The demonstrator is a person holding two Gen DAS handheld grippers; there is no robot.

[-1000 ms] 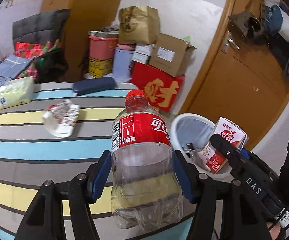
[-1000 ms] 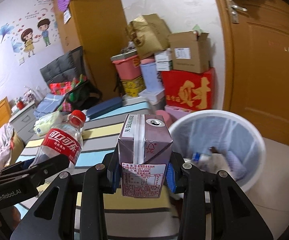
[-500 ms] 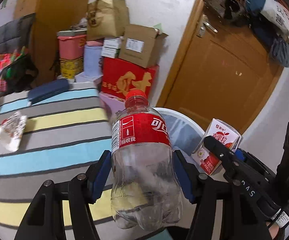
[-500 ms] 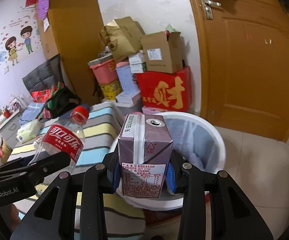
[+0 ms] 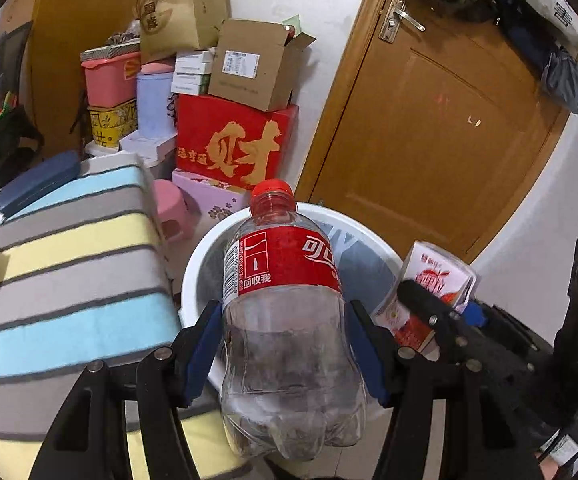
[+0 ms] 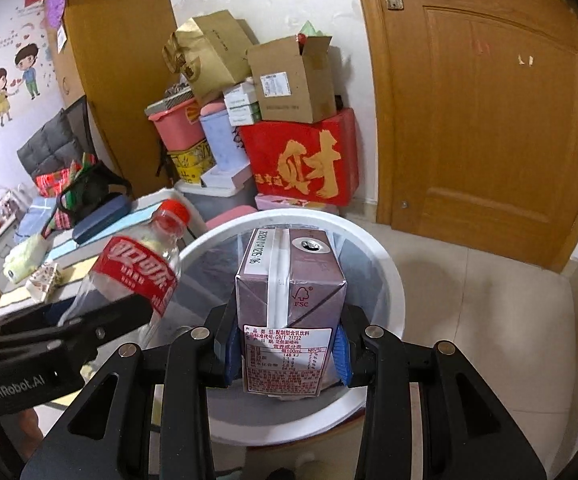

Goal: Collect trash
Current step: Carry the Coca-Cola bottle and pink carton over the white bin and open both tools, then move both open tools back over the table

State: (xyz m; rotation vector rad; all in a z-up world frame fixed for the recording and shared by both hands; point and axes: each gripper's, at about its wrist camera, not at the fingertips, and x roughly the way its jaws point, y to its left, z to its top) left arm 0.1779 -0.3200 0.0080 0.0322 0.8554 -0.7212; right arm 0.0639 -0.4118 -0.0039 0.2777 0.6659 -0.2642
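My left gripper (image 5: 285,354) is shut on an empty clear cola bottle (image 5: 285,320) with a red label and red cap, held upright over the near rim of the white trash bin (image 5: 197,264). My right gripper (image 6: 287,350) is shut on a purple drink carton (image 6: 289,300), held upright over the bin's opening (image 6: 389,280). The bottle also shows at the left of the right wrist view (image 6: 137,272), and the carton at the right of the left wrist view (image 5: 433,288). The bin's contents are mostly hidden behind both items.
A striped bed (image 5: 69,248) lies left of the bin, with a crumpled wrapper (image 6: 45,280), a tissue pack (image 6: 23,258) and a dark blue case (image 5: 37,184) on it. Stacked boxes (image 5: 229,144) stand behind the bin. A wooden door (image 6: 489,120) is at the right.
Both grippers have moved right from over the bed to over the trash bin, each still holding its item. The bin now sits directly beneath them.
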